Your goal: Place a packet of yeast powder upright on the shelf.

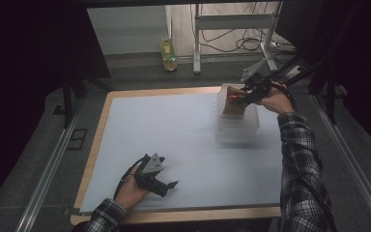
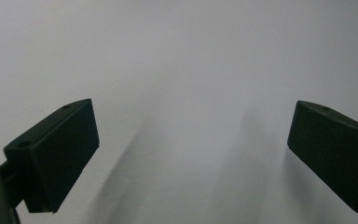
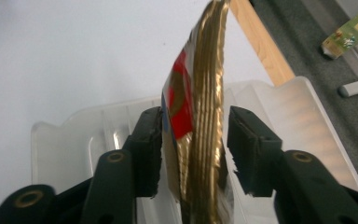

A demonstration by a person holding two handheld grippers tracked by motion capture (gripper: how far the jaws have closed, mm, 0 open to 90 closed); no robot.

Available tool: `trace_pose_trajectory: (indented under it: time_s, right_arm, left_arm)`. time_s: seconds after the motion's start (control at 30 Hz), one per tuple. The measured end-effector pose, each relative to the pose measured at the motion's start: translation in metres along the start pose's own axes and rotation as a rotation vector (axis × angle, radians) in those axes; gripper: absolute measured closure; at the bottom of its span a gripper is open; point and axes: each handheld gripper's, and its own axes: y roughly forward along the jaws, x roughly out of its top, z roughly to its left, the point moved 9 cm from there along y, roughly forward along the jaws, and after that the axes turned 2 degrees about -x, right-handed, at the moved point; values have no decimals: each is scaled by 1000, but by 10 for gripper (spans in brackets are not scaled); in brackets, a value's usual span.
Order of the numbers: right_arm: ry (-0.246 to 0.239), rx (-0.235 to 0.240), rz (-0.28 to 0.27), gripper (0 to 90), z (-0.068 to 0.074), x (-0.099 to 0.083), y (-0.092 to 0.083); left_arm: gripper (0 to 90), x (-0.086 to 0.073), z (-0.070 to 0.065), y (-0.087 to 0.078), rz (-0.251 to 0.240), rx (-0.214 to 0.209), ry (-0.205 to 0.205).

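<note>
Right gripper view: we're straddling a gold-and-red foil packet (image 3: pixel 200 121) w/ the right claw (image 3: pixel 193 149), jaws narrow but not clearly gripping, over the clear plastic tray (image 3: pixel 298 116), prob. for loading. Left claw (image 1: pixel 166 186) idling wide on the bench (image 1: pixel 174 130).

You won't find a word, number or brand you can read in any of these pictures. In the right gripper view, the gold packet (image 3: pixel 200 130) at the centre of the frame carries a red and blue printed patch on its left face, but you see it edge-on and blurred, so no letters come out. In the high view, the yellow bottle (image 1: pixel 168 54) on the floor at upper centre has a label too small to make out.
</note>
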Motion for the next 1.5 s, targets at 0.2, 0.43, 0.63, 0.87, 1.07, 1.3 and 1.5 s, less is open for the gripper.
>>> trace_pose_trajectory:
  time_s: [0.2, 0.43, 0.63, 0.87, 1.07, 1.3, 1.5]
  right_arm:
    - [55, -49, -29, 371, 1, 7, -3]
    - [107, -67, -68, 183, 4, 15, -8]
    - [157, -86, -95, 115, 6, 18, -13]
    - [199, -100, -138, 75, 9, 20, -23]
    - [250, -96, -151, 42, 13, 16, -31]
    - [288, -121, -176, 22, 16, 11, -40]
    - [303, -110, -196, 9, 24, 6, -45]
  left_arm:
    - [20, 0, 0, 0, -1, 0, -2]
    - [20, 0, 0, 1, 1, -2, -4]
    - [20, 0, 0, 1, 0, -2, -6]
    - [18, 0, 0, 0, -4, -5, -13]
    - [17, 1, 0, 0, -10, -4, -19]
    - [14, 2, 1, 0, -19, -3, -28]
    - [14, 2, 1, 0, -19, -3, -30]
